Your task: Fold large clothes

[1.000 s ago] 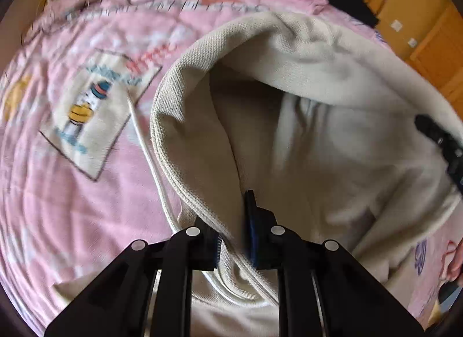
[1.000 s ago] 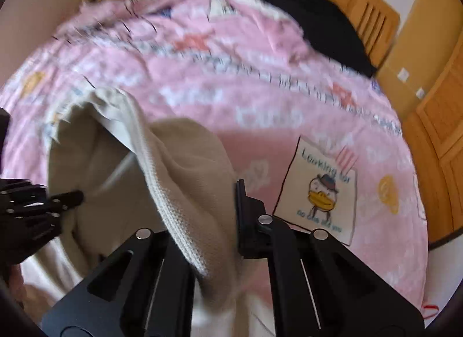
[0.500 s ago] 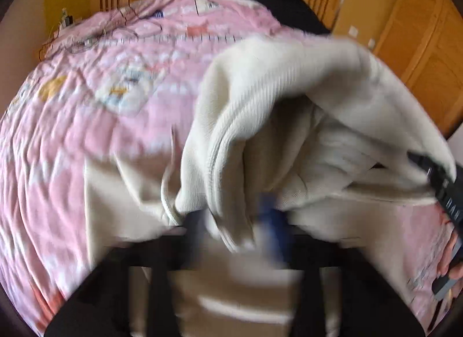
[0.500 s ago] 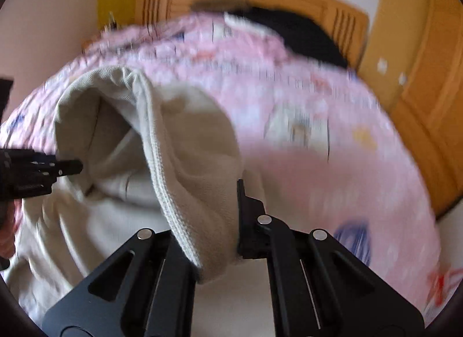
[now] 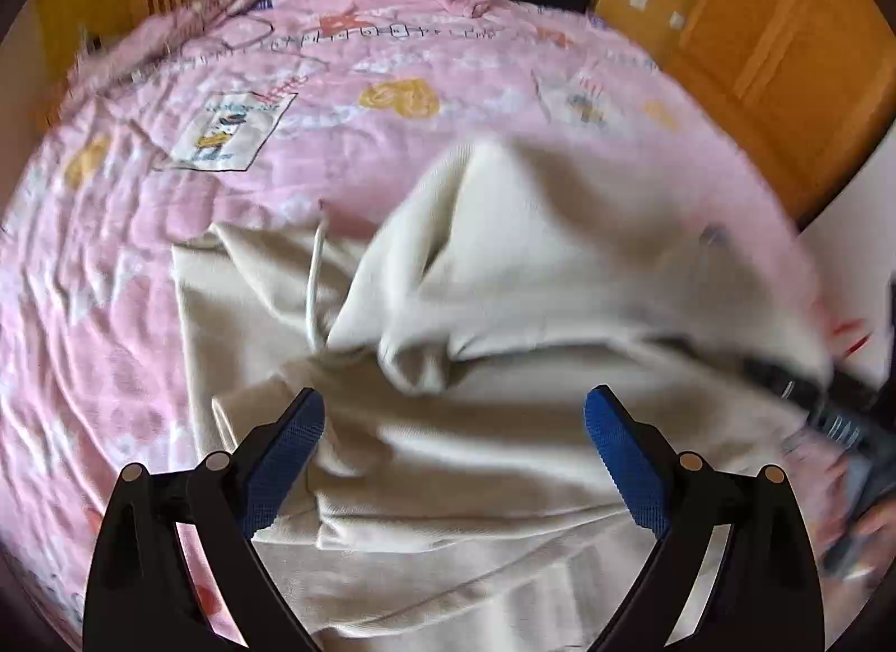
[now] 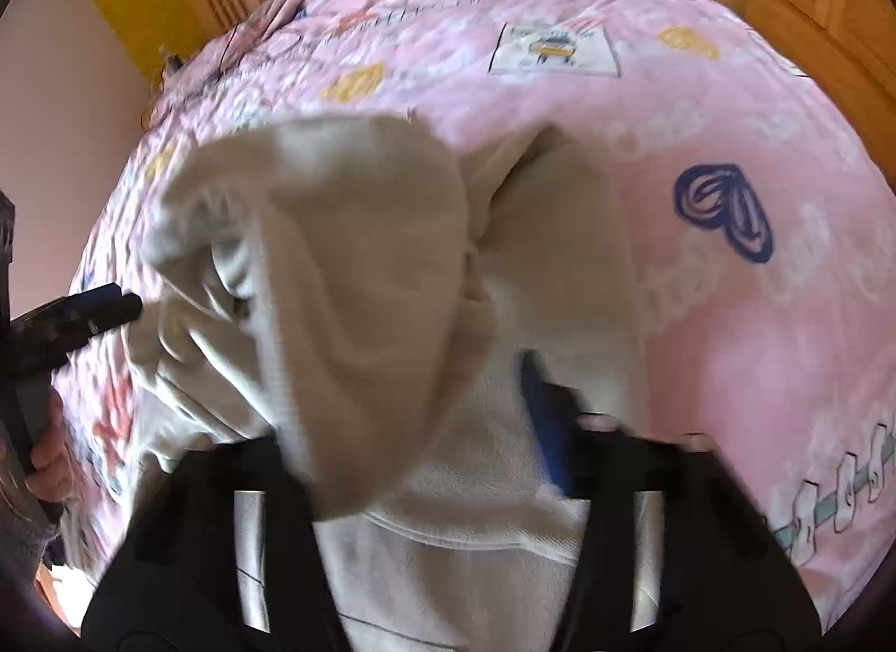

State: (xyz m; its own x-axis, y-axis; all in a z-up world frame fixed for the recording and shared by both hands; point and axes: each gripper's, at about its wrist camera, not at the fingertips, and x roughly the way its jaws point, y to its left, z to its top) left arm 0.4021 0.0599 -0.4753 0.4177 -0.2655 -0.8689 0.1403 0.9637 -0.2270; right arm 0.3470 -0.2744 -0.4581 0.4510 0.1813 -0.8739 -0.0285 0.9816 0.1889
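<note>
I have the cream hoodie [image 5: 504, 316] bunched in the centre and lower half of the left view, lying on the pink quilt [image 5: 140, 271] that fills the rest of the frame. My left gripper [image 5: 453, 428] at the bottom of that view is spreading apart, its blue pads [image 5: 285, 450] wide and clear of the cloth, nothing between them. In the right view my right gripper [image 6: 448, 428] sits at the lower centre, its jaws opening too; a thick fold of the hoodie drapes down between them, and through the blur I judge it is no longer pinched. The fabric looks like heavy knitted fleece: soft, limp, bulky enough to slump and hold fat creases, not slippery, not fragile. It will sag wherever I lift it from one point, so I would take it with both tools at once, at the ribbed hem or the shoulder seams, where the doubled edge gives the pads something firm. The white drawstring [image 5: 313, 282] left of centre could snag, so I would keep clear of it.
</note>
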